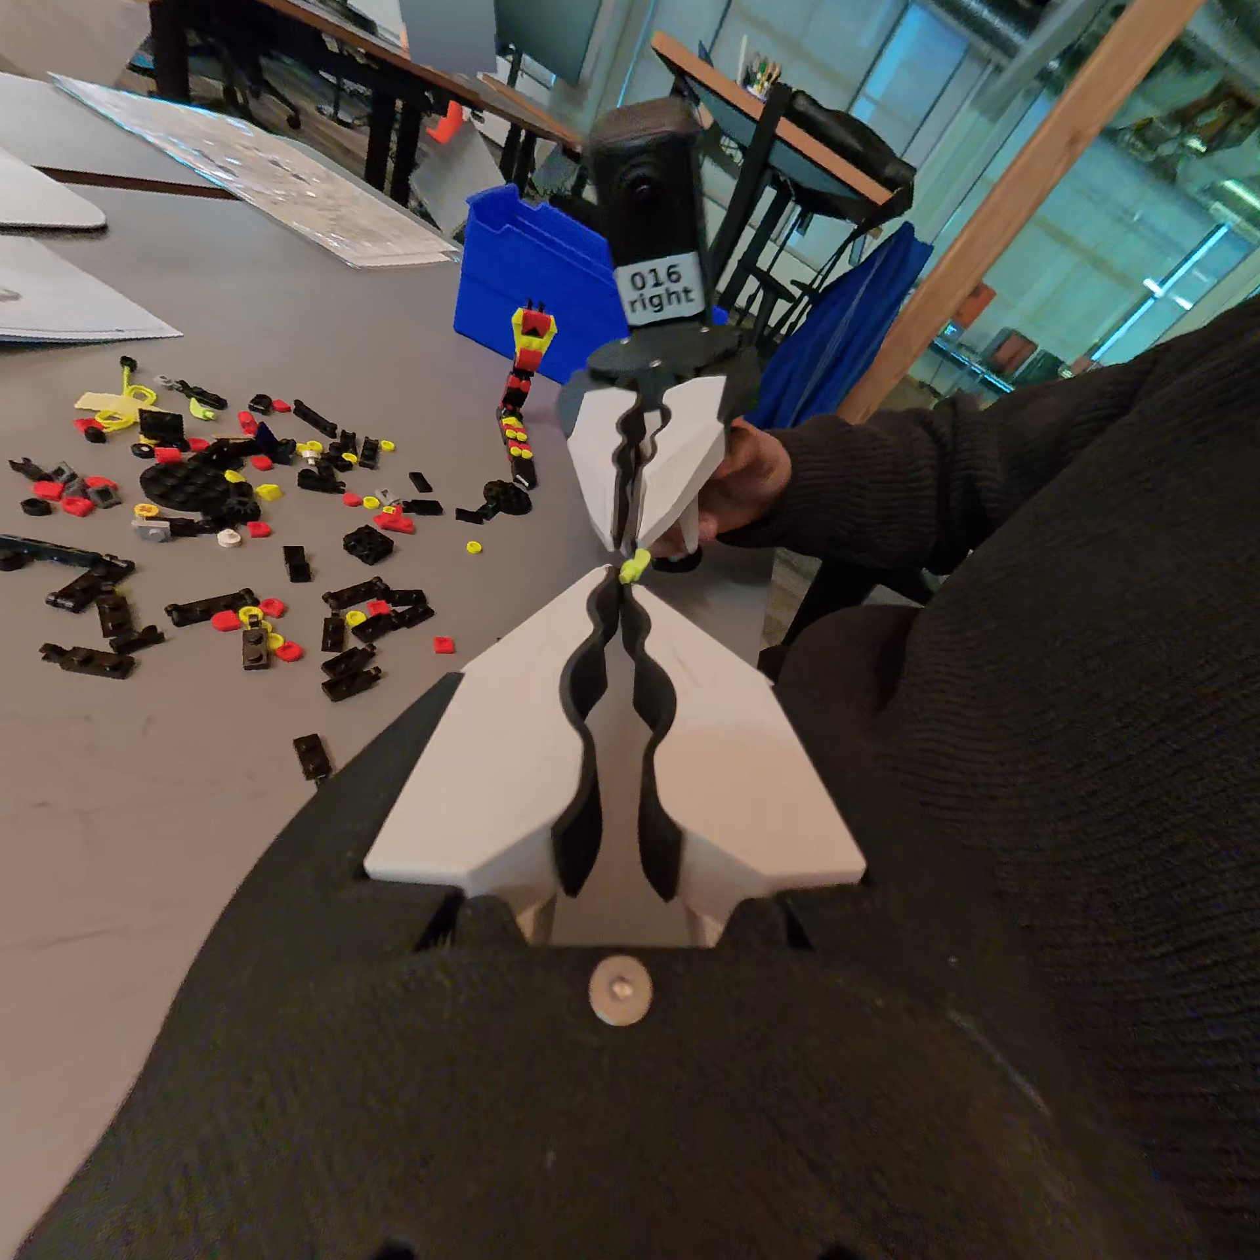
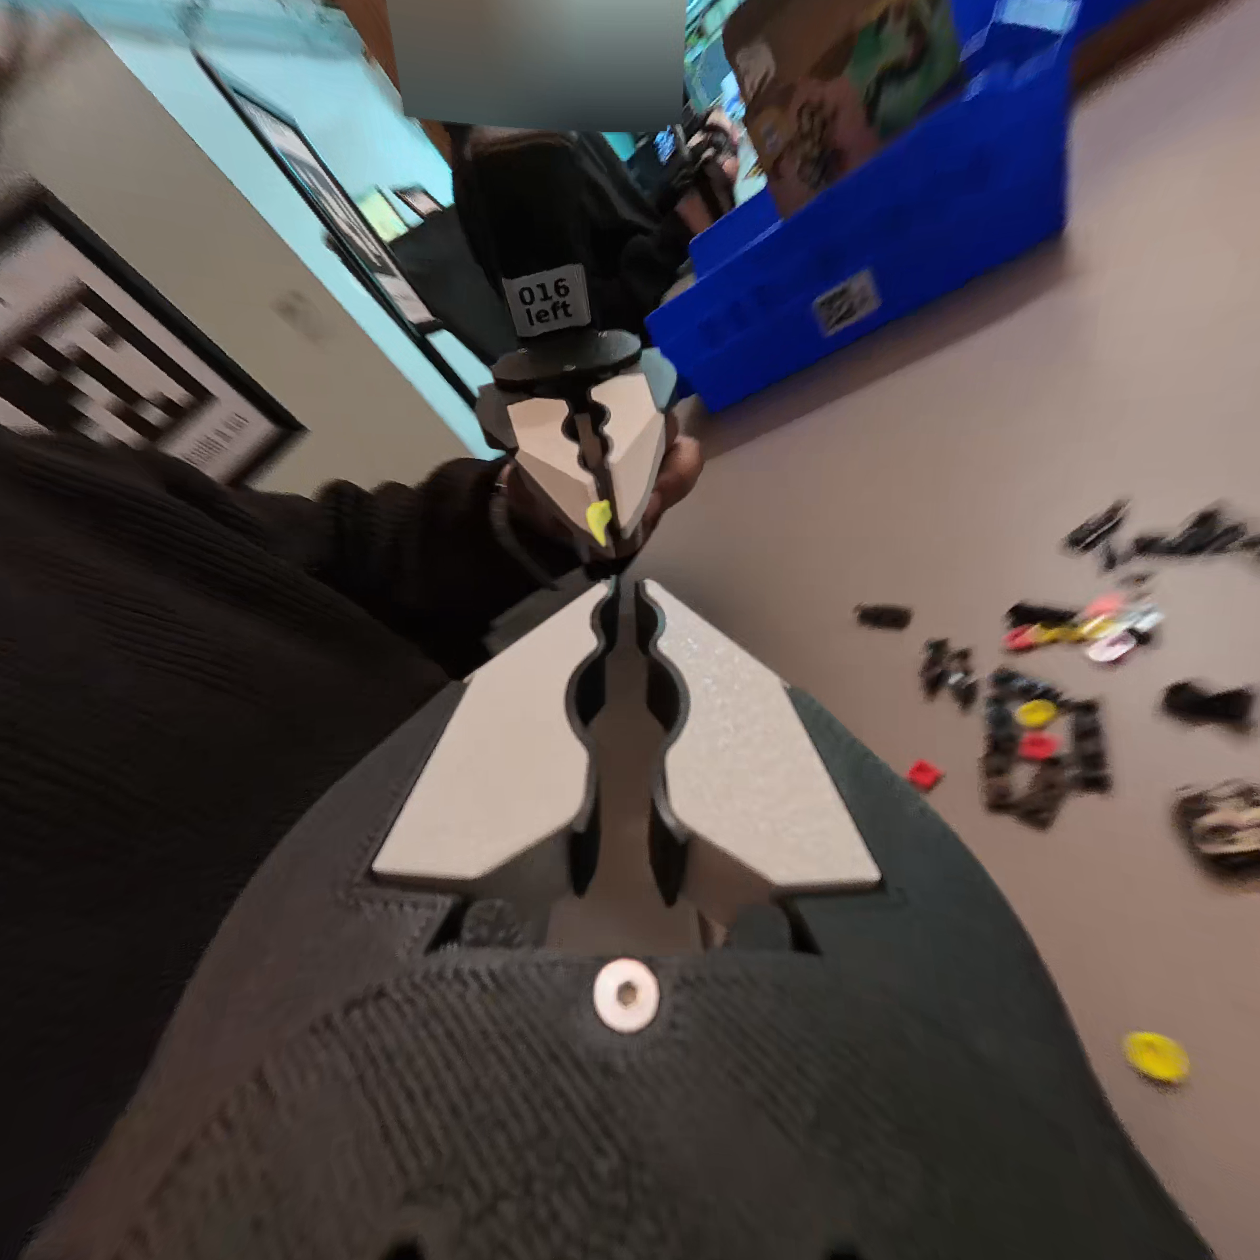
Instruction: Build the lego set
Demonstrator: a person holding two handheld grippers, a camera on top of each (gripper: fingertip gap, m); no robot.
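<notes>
My left gripper (image 1: 616, 574) is shut on a small lime-yellow piece (image 1: 634, 566) at its tips, held in the air over the table's near edge. My right gripper (image 1: 631, 545) faces it tip to tip, nearly touching the piece, with its jaws together. In the right wrist view, my right gripper (image 2: 624, 585) has its jaws almost closed, and the lime-yellow piece (image 2: 598, 521) sticks out of the left gripper (image 2: 610, 549) opposite. A red, yellow and black built strip (image 1: 521, 409) lies on the grey table (image 1: 204, 784). Several loose black, red and yellow bricks (image 1: 273, 545) are scattered to the left.
A blue bin (image 1: 525, 273) stands behind the built strip and also shows in the right wrist view (image 2: 886, 273). Paper sheets (image 1: 273, 170) lie at the far left. A dark sleeve (image 1: 1023, 750) fills the right side. A yellow round piece (image 2: 1156, 1057) lies alone nearby. Only a small space, under 4 cm, lies between the two pairs of fingers.
</notes>
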